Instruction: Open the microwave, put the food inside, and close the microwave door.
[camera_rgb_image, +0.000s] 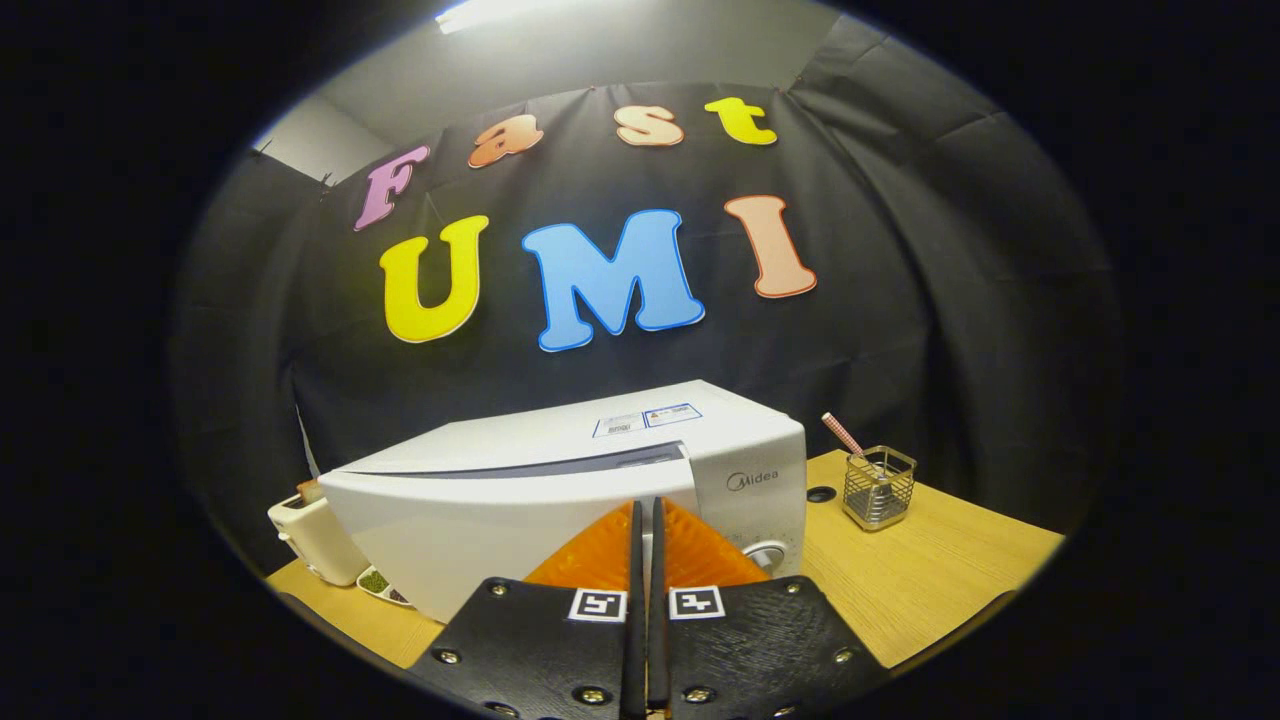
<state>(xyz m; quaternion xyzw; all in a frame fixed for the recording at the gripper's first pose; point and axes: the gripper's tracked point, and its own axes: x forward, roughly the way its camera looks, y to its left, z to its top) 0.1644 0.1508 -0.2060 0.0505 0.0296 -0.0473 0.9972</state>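
The white microwave (560, 450) stands on the wooden table just ahead of me, its control panel (752, 500) to the right of the door (480, 525). A thin dark gap runs along the door's top edge and widens toward the panel, so the door looks slightly ajar. My gripper (645, 508) is shut with nothing between its fingers. Its tips sit at the door's right edge, close to the seam with the panel; I cannot tell whether they touch. A small dish of food (380, 583) lies on the table left of the microwave, partly hidden by the door.
A cream toaster (308, 538) stands at the microwave's left, behind the dish. A wire holder (879, 488) with a striped stick stands to the right on the wooden table (930, 580). A dark cable hole (821, 494) is beside the microwave.
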